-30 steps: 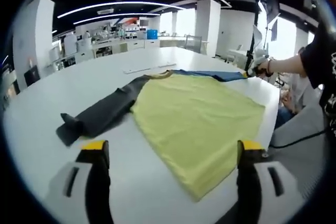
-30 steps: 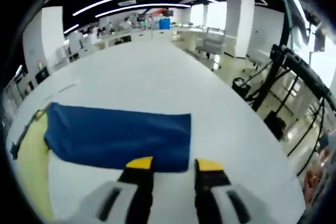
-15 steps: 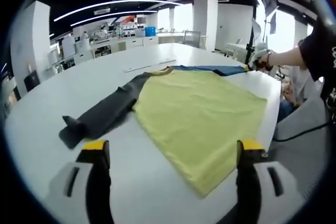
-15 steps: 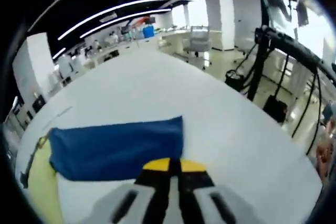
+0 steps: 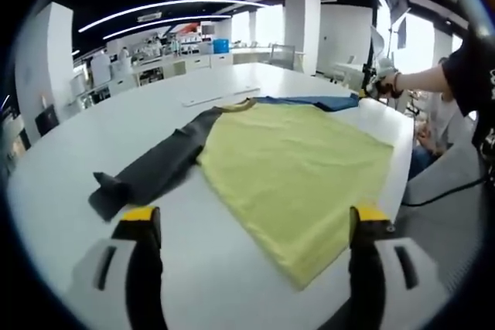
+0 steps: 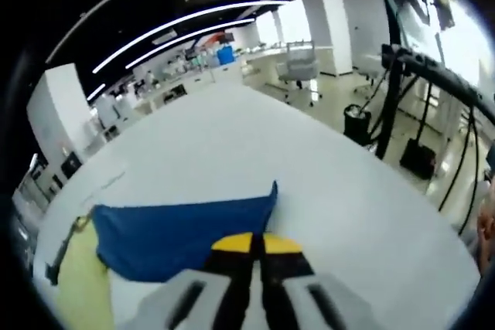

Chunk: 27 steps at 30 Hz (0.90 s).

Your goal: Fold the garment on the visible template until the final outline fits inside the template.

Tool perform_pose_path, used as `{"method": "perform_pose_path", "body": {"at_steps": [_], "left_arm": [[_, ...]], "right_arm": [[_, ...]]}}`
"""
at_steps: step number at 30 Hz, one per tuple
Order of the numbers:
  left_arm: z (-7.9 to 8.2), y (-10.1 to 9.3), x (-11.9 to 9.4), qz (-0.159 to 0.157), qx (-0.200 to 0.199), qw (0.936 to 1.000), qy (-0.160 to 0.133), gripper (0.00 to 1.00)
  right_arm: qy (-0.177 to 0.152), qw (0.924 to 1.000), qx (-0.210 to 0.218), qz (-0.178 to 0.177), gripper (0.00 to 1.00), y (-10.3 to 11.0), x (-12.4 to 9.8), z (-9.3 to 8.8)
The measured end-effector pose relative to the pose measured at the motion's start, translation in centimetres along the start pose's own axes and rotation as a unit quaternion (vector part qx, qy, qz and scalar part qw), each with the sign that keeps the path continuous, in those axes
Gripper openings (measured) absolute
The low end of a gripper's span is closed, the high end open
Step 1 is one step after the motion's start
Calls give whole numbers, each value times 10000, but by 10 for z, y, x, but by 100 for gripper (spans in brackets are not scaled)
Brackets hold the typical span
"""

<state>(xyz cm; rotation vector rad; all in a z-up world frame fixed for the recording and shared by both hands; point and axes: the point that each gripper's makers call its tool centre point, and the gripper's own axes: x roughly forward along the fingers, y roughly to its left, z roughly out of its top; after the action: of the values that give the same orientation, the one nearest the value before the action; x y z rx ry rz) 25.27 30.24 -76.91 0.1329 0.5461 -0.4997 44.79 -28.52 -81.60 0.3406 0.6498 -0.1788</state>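
Observation:
A long-sleeved garment lies flat on the white table [image 5: 77, 152]. It has a yellow body [image 5: 294, 168], a dark grey sleeve [image 5: 158, 168] stretched to the left and a blue sleeve [image 5: 309, 102] at the far side. My left gripper [image 5: 251, 222] hangs open above the table near the hem, touching nothing. At the far right of that view my right gripper [image 5: 370, 89] holds the blue sleeve's end. In the right gripper view my right gripper [image 6: 257, 241] is shut on the cuff edge of the blue sleeve [image 6: 178, 229], whose corner rises off the table. The yellow body [image 6: 77, 291] shows at lower left.
A thin pale strip [image 5: 220, 98] lies on the table beyond the collar. A person's arm [image 5: 421, 86] reaches in from the right. The table edge runs close by the garment's right side. A black stand with cables [image 6: 402, 90] and an office chair [image 6: 298, 67] stand past the table.
My right gripper closed on the blue sleeve's cuff and has lifted it, so the sleeve's corner now stands up and the sleeve looks shorter. My left gripper stays open in place.

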Motion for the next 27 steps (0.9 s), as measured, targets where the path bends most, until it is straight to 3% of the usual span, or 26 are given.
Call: {"method": "perform_pose_path", "body": {"at_steps": [13, 25, 27], "left_arm": [[-3, -5, -8, -67, 185, 9998, 97, 99], [-7, -2, -12, -28, 195, 9997, 115, 99], [-6, -1, -13, -33, 192, 9998, 100, 99]], "right_arm": [[72, 9961, -706, 519, 0, 51, 14, 26], [161, 9880, -1139, 1035, 0, 128, 3, 25], [184, 9859, -1204, 1147, 0, 141, 15, 31]]}}
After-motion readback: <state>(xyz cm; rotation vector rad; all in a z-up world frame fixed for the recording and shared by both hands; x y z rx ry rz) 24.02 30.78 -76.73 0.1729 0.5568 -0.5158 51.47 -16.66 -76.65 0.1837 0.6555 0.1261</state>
